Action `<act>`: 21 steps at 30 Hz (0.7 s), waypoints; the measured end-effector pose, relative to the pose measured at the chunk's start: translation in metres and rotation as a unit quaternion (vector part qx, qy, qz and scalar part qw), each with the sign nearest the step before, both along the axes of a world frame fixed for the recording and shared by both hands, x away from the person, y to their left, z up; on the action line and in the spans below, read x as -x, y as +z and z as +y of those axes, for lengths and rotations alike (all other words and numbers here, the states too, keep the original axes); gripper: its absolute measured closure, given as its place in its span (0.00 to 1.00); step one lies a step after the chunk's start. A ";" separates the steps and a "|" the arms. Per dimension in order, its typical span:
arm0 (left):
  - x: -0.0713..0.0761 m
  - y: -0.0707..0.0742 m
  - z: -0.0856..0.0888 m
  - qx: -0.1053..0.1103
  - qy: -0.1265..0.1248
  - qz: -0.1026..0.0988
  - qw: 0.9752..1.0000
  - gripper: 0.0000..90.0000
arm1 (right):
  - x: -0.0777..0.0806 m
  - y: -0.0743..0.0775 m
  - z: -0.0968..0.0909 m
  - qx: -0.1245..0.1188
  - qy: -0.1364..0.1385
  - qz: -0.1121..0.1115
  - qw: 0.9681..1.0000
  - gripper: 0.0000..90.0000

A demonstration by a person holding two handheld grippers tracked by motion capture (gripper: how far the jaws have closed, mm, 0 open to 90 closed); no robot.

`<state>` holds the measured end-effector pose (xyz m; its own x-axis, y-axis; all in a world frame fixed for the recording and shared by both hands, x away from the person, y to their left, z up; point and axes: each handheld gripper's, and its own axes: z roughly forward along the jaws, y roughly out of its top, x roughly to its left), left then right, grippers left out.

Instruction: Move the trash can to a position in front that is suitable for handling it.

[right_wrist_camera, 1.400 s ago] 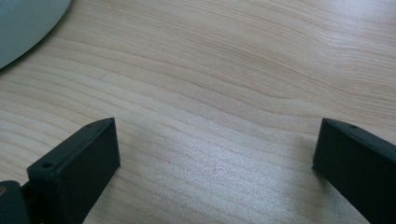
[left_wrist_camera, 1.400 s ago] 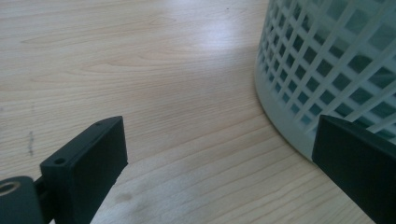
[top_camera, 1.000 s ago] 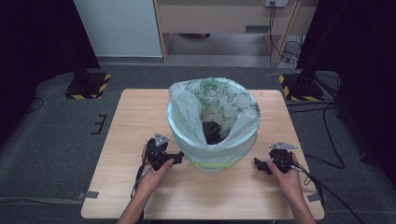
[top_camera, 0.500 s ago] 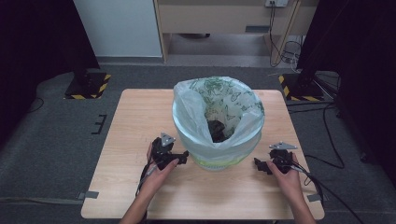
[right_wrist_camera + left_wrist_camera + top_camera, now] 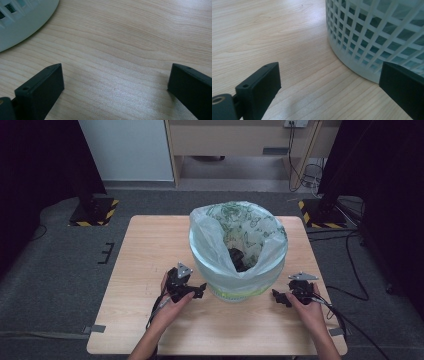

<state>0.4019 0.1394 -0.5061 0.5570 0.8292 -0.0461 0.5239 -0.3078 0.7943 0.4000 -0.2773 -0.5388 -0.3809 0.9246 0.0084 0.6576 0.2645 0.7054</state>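
A round white lattice basket [image 5: 239,292] stands mid-table, lined with a translucent bag [image 5: 210,240] printed with green butterflies. Something dark [image 5: 239,260] lies inside the bag. My left gripper [image 5: 200,289] sits low at the basket's left foot, jaws wide open and empty. In the left gripper view the basket's lattice wall [image 5: 372,37] rises just ahead, close by the right-hand jaw. My right gripper [image 5: 277,296] rests on the wood at the basket's right, open and holding nothing. The basket's base rim [image 5: 25,22] curves at the top left of the right gripper view.
The light wooden table [image 5: 150,250] carries the basket and both hands. Dark carpet surrounds it. Black stands with yellow-striped bases [image 5: 95,212] flank the table at the back, and cables [image 5: 350,285] trail on the floor at the right.
My left gripper has slid right, up against the basket's foot. The basket and its bag have shifted slightly to the right. The right gripper stays put.
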 end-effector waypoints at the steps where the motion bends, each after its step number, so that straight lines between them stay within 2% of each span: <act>1: 0.000 0.001 0.003 0.003 -0.002 0.001 1.000 0.03 | 0.000 0.000 0.000 -0.002 0.000 0.002 1.000 0.01; 3: 0.000 0.002 0.009 0.007 -0.004 0.004 1.000 0.03 | 0.000 0.000 -0.002 -0.001 0.006 -0.007 1.000 0.04; 4: 0.000 0.003 0.012 0.009 -0.006 0.005 1.000 0.04 | 0.000 0.001 -0.002 -0.010 0.006 -0.002 1.000 0.06; 7: -0.001 0.009 0.019 0.012 -0.008 0.008 1.000 0.04 | 0.000 0.007 -0.005 -0.017 0.022 -0.008 1.000 0.05; 11: -0.002 0.020 0.027 0.012 -0.005 -0.001 1.000 0.04 | 0.001 0.021 -0.009 -0.036 0.029 -0.022 0.999 0.05; 14: -0.003 0.030 0.031 0.014 -0.003 -0.004 1.000 0.04 | 0.000 0.033 -0.011 -0.037 0.033 -0.026 0.998 0.05; 17: -0.006 0.040 0.031 0.011 -0.005 -0.009 1.000 0.04 | -0.003 0.046 -0.012 -0.054 0.032 -0.032 0.998 0.06; 21: -0.011 0.053 0.030 0.006 -0.011 -0.015 1.000 0.04 | -0.006 0.062 -0.013 -0.060 0.033 -0.039 0.997 0.06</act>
